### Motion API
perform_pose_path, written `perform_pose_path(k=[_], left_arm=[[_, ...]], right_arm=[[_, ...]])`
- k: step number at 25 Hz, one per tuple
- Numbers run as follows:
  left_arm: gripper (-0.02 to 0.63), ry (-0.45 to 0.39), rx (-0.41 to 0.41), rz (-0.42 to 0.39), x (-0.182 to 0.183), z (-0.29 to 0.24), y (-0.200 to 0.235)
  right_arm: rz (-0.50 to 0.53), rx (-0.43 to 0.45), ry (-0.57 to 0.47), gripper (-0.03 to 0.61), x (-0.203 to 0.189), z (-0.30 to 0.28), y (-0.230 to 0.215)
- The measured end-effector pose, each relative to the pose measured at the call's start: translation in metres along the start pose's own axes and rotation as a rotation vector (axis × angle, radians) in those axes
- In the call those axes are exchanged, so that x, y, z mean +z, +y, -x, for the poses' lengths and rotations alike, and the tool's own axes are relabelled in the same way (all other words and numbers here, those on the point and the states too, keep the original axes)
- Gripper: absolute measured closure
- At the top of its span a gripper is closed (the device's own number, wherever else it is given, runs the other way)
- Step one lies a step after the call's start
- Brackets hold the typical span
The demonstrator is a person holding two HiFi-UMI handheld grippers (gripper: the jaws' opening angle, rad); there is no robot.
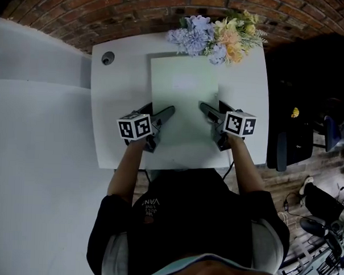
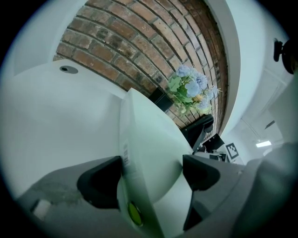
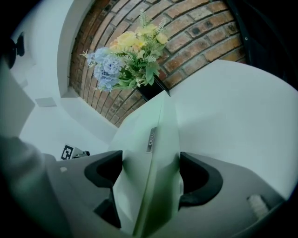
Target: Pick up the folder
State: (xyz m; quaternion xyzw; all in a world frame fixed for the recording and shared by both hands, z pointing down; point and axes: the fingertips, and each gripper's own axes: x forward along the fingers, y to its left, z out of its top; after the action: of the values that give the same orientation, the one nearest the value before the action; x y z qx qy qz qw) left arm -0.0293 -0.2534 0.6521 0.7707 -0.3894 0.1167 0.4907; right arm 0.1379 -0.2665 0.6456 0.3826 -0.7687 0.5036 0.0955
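A pale green folder point(image 1: 185, 100) is over the middle of the white table point(image 1: 116, 103). My left gripper point(image 1: 167, 112) grips its left edge and my right gripper point(image 1: 204, 107) grips its right edge. In the left gripper view the folder point(image 2: 149, 139) runs edge-on between the jaws of the left gripper point(image 2: 150, 176), pressed against the left pad. Seen from the right gripper view, the folder point(image 3: 149, 153) fills the gap between the jaws of the right gripper point(image 3: 151, 173). Whether the folder still rests on the table I cannot tell.
A bunch of blue and yellow flowers point(image 1: 216, 33) stands at the table's far edge, just behind the folder. A round cable hole point(image 1: 108, 58) sits at the far left corner. A brick wall runs behind, and dark chairs point(image 1: 286, 139) stand to the right.
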Motion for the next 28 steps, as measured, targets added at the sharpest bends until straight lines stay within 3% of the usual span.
perform_pose_path(k=[8, 28], left_arm=[[0.19, -0.002, 0.008, -0.003, -0.001, 0.004, -0.002], [0.193, 0.046, -0.06, -0.123, 0.001, 0.028, -0.019]], right_arm=[[0.003, -0.012, -0.005, 0.209, -0.005, 0.004, 0.004], [-0.025, -0.078, -0.135, 0.216, -0.026, 0.034, 0.034]])
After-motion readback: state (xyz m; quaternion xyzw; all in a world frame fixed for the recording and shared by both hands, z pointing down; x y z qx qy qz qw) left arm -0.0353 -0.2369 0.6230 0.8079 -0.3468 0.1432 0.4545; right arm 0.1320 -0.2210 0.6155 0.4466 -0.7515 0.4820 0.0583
